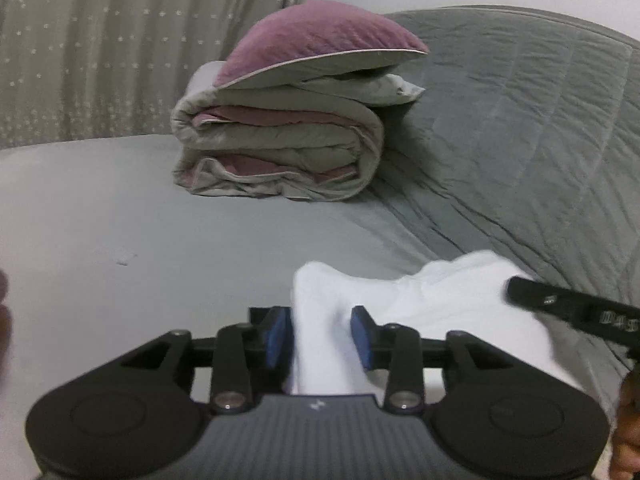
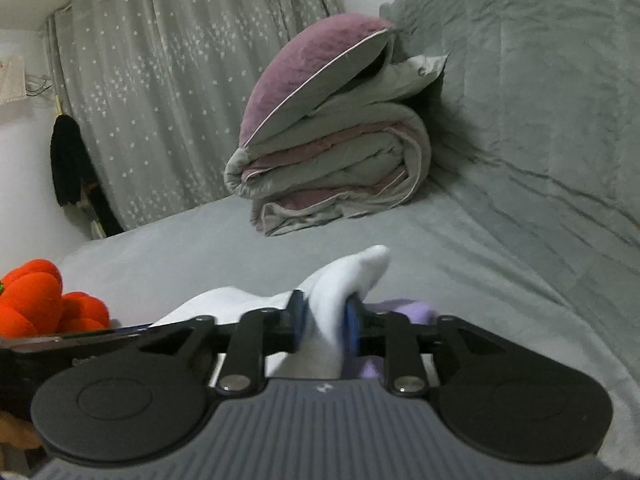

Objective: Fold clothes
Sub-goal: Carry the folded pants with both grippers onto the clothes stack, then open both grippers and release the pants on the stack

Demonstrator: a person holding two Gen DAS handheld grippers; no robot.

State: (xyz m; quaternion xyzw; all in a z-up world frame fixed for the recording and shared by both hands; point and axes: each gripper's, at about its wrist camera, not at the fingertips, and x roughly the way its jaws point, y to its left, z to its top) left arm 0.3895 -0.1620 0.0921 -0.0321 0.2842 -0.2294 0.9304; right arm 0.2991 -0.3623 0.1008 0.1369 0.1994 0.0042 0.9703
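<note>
A white garment lies low on the grey bed, bunched into soft folds, and each gripper has a fold of it between its blue pads. In the left wrist view the left gripper straddles an upright ridge of the white cloth; the left-hand pad sits against the fabric while a thin gap shows beside the right-hand pad, so the jaws look parted around the fold and not pinching it. The right gripper's black finger enters that view from the right edge, lying over the far part of the same garment. In the right wrist view the right gripper has a peaked fold of the white garment between its pads, both of which appear to lie against the cloth; the blur makes it impossible to tell whether they press on it. A lilac cloth lies on the bed just beyond and under that gripper. An orange plush toy sits at the left of the bed. Farther back a folded grey-and-mauve quilt is stacked with a mauve pillow on top, against a quilted grey cover, with a star-patterned curtain behind
</note>
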